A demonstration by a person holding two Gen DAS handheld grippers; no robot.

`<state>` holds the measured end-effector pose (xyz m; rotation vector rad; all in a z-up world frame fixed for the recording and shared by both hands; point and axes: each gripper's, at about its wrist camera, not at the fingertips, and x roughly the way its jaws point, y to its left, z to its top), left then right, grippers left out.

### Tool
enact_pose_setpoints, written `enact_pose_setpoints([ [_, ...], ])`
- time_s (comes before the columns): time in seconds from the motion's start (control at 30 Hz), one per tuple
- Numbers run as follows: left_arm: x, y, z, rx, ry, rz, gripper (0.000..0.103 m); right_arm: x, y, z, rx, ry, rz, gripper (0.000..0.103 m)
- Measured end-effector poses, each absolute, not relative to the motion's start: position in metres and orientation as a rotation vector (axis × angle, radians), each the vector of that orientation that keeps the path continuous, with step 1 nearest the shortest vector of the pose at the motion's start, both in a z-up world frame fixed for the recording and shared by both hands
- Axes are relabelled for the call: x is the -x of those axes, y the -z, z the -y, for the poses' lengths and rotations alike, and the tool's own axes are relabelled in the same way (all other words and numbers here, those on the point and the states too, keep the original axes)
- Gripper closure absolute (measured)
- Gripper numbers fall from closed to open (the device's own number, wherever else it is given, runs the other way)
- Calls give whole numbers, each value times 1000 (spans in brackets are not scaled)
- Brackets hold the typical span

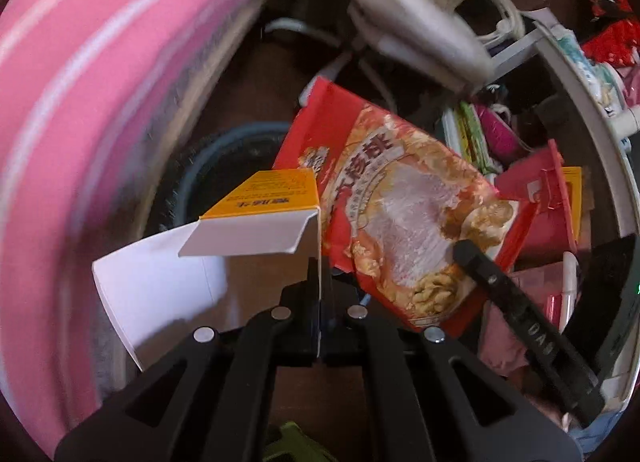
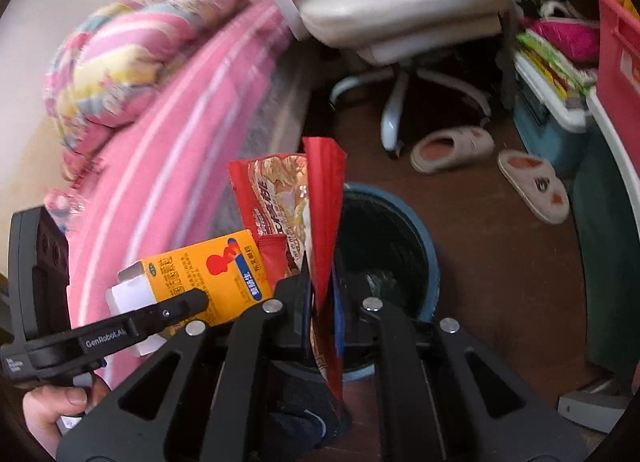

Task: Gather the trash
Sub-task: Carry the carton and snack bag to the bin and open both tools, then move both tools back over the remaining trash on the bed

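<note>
So both pieces of trash are already in hand here. The left claw (image 1: pixel 320 282) is pinched shut on a flap of the orange carton (image 1: pixel 260 213), which looks empty and light; thin card like that will crease, so the edge grip seems fine as long as nothing knocks it. The right claw (image 2: pixel 320 290) is clamped on the red snack wrapper (image 2: pixel 320 197), gripped near its lower edge with the rest sticking up ahead of the claw. That film looks slick and floppy, so I'd guess it could slide out if the squeeze eases.

The blue bin (image 2: pixel 424 262) sits on the brown floor (image 2: pixel 500 262) just ahead of and below the right claw, with a dark liner. Pink striped bed (image 2: pixel 168 165) to the left, white office chair (image 2: pixel 400 29) and slippers (image 2: pixel 532 185) farther ahead. Pretty cramped room.
</note>
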<state>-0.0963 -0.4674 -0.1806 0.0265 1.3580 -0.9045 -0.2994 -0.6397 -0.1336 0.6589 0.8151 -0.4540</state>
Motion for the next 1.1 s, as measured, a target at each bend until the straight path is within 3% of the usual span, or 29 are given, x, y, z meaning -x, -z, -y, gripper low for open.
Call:
enact_pose_setpoints([
  [0.1, 89, 205, 483, -68, 889, -1413, 101, 292, 155, 644, -657, 471, -863, 91],
  [0.17, 84, 218, 483, -60, 879, -1448, 88, 286, 168, 648, -666, 471, -897, 81],
  [0.23, 80, 227, 482, -68, 840, -1467, 36, 284, 174, 650, -669, 473, -909, 51],
  [0.27, 79, 228, 479, -73, 817, -1452, 31, 283, 174, 650, -665, 473, -912, 48],
  [0.33, 75, 225, 476, -55, 817, -1442, 30, 284, 170, 646, -636, 479, -906, 36],
  [0.53, 66, 198, 447, 103, 784, -1379, 21, 287, 132, 620, -500, 519, -824, 18],
  [0.73, 64, 137, 411, 240, 754, -1248, 18, 289, 44, 556, -265, 493, -563, 13],
  [1.1, 76, 12, 237, 528, 648, -850, 12, 258, -64, 422, -72, 174, -441, 10],
])
